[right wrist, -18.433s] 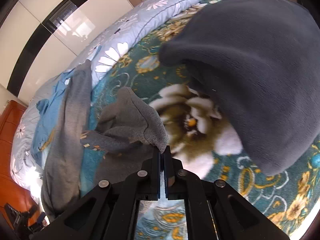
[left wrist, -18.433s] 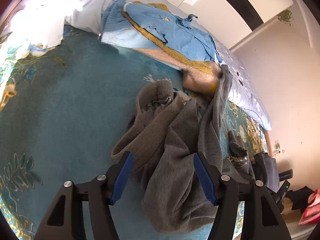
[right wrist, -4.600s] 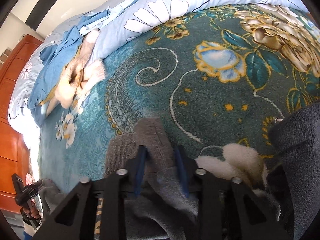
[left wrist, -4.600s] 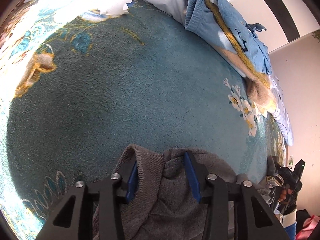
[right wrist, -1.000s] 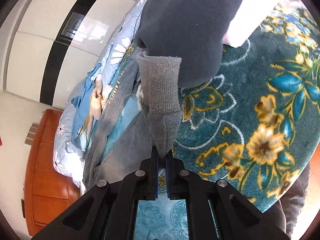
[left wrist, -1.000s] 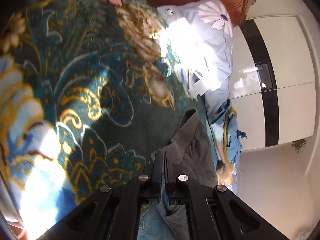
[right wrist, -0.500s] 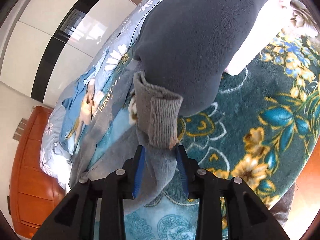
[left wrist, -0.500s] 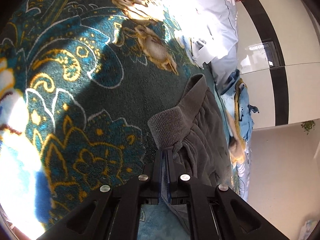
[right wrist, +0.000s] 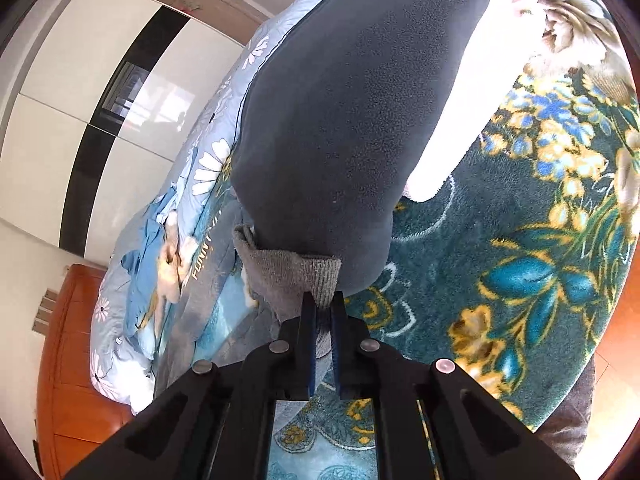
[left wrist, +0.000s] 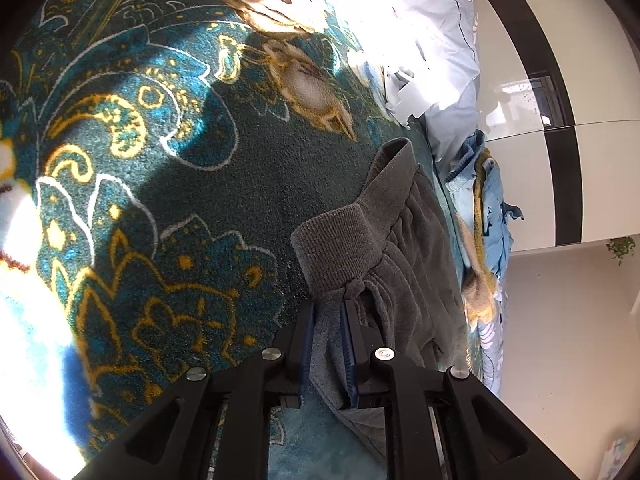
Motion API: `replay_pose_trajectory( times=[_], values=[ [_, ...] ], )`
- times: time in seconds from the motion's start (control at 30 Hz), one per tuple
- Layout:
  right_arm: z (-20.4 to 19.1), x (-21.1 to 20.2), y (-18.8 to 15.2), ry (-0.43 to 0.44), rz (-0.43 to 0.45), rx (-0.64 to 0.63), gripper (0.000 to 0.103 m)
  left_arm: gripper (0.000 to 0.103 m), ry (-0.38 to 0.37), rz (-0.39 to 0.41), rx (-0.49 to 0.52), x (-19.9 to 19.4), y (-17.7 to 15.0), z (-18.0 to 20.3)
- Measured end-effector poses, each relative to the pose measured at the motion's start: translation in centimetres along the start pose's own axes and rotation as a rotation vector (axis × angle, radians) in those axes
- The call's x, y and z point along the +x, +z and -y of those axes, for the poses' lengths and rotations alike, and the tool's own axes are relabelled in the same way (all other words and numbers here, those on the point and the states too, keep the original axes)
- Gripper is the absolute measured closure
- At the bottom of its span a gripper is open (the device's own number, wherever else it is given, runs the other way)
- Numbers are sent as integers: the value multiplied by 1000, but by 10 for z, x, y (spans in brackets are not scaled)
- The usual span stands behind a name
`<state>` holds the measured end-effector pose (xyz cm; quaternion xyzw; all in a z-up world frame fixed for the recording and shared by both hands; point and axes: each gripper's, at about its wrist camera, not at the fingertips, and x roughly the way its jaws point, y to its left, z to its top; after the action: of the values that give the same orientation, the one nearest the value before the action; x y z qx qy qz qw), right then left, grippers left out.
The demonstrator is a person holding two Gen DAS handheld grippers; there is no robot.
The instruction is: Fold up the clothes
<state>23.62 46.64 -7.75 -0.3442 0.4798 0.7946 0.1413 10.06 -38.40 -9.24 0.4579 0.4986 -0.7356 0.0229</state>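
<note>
A grey sweatshirt (left wrist: pixel 412 280) lies spread on the teal floral blanket (left wrist: pixel 160 200). My left gripper (left wrist: pixel 329 306) is shut on the cloth just below a ribbed cuff (left wrist: pixel 340 248), and the cloth fills the narrow gap between the blue pads. In the right wrist view my right gripper (right wrist: pixel 323 300) is shut on the other ribbed cuff (right wrist: pixel 288 276), which stands up just in front of a dark fleece garment (right wrist: pixel 360 120). The sweatshirt's body (right wrist: pixel 200 304), with yellow lettering, stretches away to the left over the blanket (right wrist: pixel 520 280).
A pile of blue and tan clothes (left wrist: pixel 496 208) and a pale floral duvet (left wrist: pixel 440 40) lie at the far side of the bed. Glossy white wardrobe doors (left wrist: pixel 580 80) stand beyond. A wooden headboard (right wrist: pixel 68 340) sits at the left.
My right jaws, spread around the cuff half a second ago, have narrowed onto it. My left jaws stand slightly wider than before, with thicker cloth between them, and the left cuff has come nearer.
</note>
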Motion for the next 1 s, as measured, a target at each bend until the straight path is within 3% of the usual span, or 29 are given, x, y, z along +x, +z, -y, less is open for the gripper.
replay_pose_trajectory(
  times=[0.17,0.37,0.4,0.47,0.57,0.67,0.9,0.93,1.0],
  values=[
    [-3,5,-3,-4,-12,-19,97,68,26,-3,-16,6,-3,-5],
    [3,9,-8,14,-46,5,93,62,-23,-9,-25,14,-7,-4],
    [5,8,-10,16,-47,13,91,61,-39,-3,-28,12,-8,-4],
    [5,10,-17,22,-61,13,70,57,-73,12,-40,8,-10,-8],
    [6,14,-28,32,-83,14,60,49,-114,38,-61,2,-15,-13],
    [7,18,-38,41,-105,15,59,46,-145,35,-52,5,-17,-8],
    [4,28,-55,70,-144,16,59,45,-87,10,4,28,-23,9],
    [3,29,-55,72,-147,18,60,45,-80,11,5,29,-24,10],
    [3,31,-57,78,-154,20,74,47,-76,20,11,28,-25,9]
  ],
)
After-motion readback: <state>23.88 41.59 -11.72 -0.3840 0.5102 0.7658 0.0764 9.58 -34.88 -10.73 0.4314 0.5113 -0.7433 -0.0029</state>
